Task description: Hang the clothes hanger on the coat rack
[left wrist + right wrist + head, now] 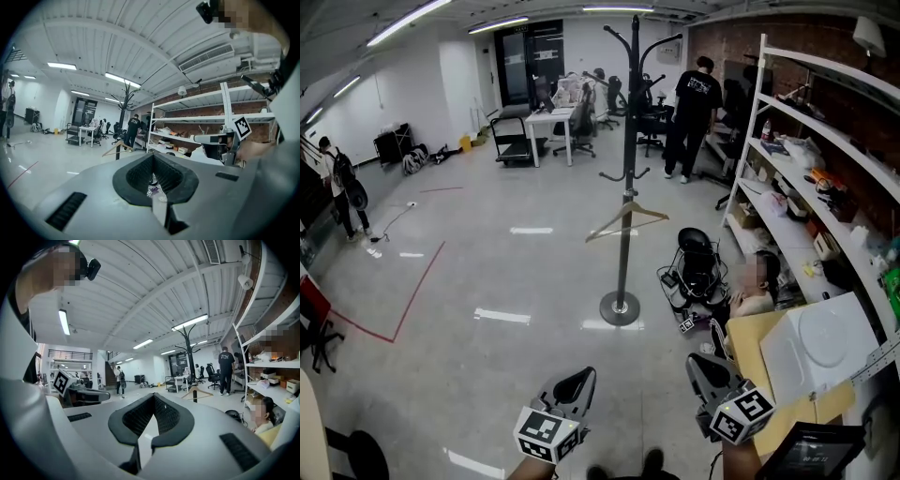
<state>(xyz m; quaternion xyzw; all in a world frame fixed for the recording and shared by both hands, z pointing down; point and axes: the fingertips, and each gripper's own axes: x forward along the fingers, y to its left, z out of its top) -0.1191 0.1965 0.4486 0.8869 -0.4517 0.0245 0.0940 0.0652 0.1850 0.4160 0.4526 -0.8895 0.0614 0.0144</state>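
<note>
Hanger (609,222) hangs on far coat rack (628,141); near, L hand-held gripper (578,377) & R hand-held gripper (701,362) both pressed together, empty.

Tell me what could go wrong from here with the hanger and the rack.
1. The hanger sits tilted on a low hook of the coat rack; a nudge to the pole could knock it off.
2. Black gear and cables lie beside the rack's base, a likely trip hazard on the way in.
3. A seated person is on the floor close to the rack; a tipped pole might hit them.
</note>
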